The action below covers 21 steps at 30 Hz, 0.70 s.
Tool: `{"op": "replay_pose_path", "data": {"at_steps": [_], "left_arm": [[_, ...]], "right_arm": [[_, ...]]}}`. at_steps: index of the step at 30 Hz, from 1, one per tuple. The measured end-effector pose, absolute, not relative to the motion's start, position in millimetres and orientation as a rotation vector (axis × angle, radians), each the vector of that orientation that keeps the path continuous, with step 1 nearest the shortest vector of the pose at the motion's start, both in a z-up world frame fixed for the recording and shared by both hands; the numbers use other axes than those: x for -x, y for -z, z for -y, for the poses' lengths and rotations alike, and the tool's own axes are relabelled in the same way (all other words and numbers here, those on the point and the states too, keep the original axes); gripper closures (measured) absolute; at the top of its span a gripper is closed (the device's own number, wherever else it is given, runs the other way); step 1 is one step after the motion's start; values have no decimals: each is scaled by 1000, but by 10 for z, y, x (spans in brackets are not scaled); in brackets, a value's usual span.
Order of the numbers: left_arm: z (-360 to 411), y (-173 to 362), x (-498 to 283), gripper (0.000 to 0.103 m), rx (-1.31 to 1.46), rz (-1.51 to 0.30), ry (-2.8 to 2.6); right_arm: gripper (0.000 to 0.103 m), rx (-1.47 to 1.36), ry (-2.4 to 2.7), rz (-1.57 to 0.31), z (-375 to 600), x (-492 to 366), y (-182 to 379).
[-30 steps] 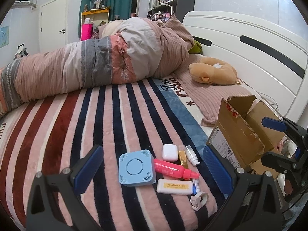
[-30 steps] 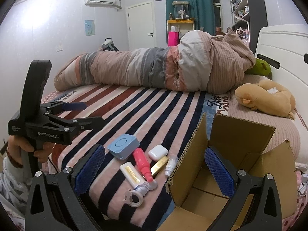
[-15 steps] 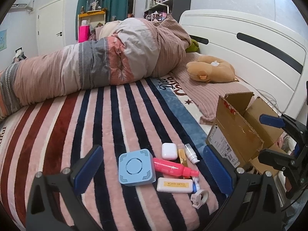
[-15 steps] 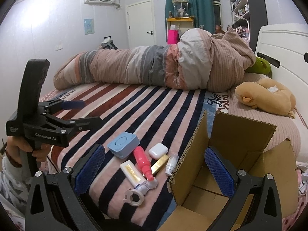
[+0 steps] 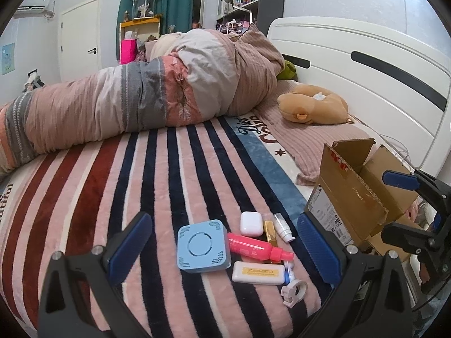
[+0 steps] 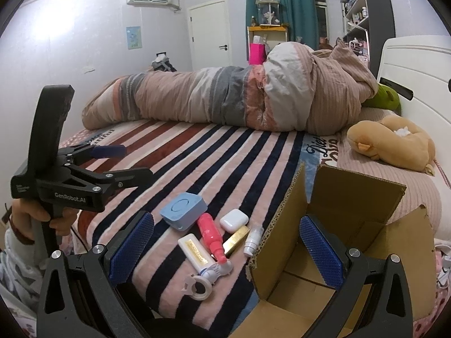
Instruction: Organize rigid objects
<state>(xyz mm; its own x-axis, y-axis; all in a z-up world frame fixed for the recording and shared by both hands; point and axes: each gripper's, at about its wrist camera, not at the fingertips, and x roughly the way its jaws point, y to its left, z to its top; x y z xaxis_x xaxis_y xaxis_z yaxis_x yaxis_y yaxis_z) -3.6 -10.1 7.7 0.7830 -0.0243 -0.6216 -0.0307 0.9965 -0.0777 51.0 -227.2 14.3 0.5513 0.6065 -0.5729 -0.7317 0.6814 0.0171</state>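
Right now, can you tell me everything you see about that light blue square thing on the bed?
The light blue square box looks like smooth plastic, with rounded corners, a raised ring in the middle of its top and small slotted vents at each corner. It lies flat on the striped blanket, at the left end of the little pile. The pink bottle lies right against its side. No fingers touch it.

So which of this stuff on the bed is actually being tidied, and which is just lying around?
Being tidied: blue square box, pink bottle, white earbud case, gold bar, small white tube, white label case, cardboard box.

Lying around: rolled duvet, plush toy.
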Motion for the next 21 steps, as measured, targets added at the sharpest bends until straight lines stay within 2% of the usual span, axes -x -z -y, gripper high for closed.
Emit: {"op": "replay_pose_path", "data": {"at_steps": [14,18,21], "left_arm": [[59,-89,51,0,96,-663,-3],[-85,-65,95,0,113,-652,-5],[-319,-39,118,0,120,-654,-14]], "right_arm": [[0,256,-773,-592,2238,-501,-150],[12,291,-768,-560,2102,-403,-199],[18,342,-782,-577,1816,-384,-204]]}}
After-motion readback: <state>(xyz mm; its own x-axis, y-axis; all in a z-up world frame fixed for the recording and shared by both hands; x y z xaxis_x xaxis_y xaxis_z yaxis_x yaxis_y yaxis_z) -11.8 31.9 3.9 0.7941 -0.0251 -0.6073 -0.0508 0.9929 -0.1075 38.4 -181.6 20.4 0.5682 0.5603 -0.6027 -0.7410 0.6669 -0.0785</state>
